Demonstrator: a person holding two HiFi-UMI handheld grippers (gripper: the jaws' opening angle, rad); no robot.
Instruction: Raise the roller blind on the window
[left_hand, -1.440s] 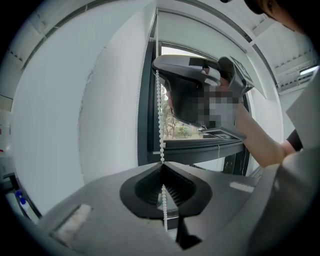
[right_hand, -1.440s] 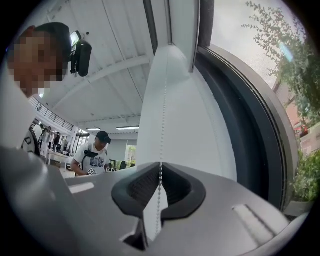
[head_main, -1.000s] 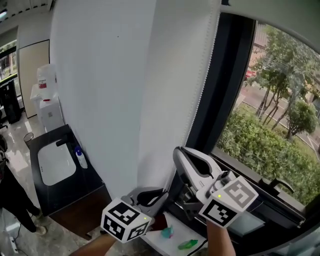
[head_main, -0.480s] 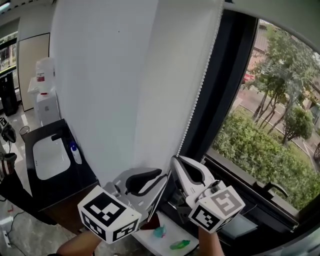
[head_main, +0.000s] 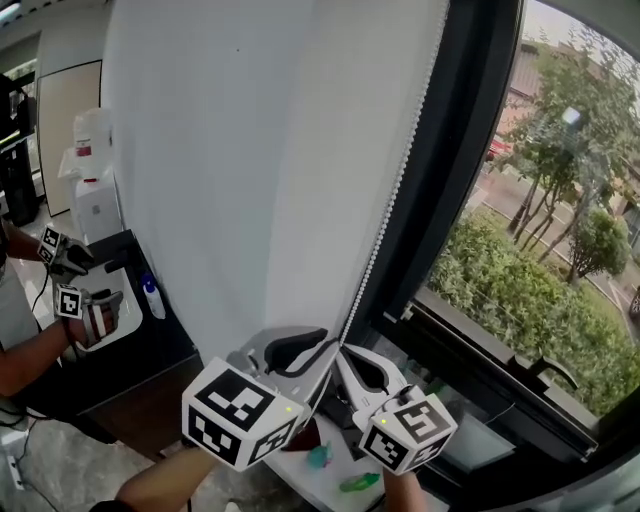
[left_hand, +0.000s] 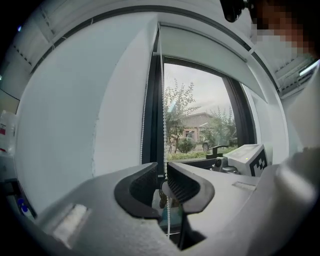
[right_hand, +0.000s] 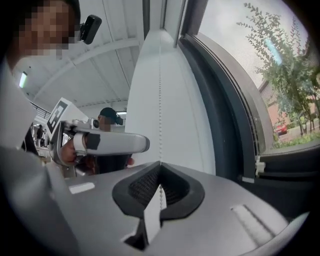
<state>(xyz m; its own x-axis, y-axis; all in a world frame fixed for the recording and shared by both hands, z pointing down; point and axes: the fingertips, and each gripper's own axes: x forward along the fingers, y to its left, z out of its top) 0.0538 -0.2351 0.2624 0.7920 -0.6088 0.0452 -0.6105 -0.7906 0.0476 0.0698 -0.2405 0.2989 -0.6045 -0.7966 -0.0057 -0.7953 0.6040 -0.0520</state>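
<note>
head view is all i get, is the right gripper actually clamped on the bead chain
observer: yes, the right gripper view shows the right gripper shut on the bead chain, which runs straight up from its closed tips.
operator: and the left one
observer: the left gripper is open. Its jaws have just been closing slightly, and the chain hangs free between them, not gripped.

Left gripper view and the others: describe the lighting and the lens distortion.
Left gripper view: strong fisheye, dark corners, window edges bowed, the scene outside bright. Right gripper view: same bowing, blind evenly lit, a mosaic patch top left. Head view: daylight from the window at right, milder curving, no hard shadows.
</note>
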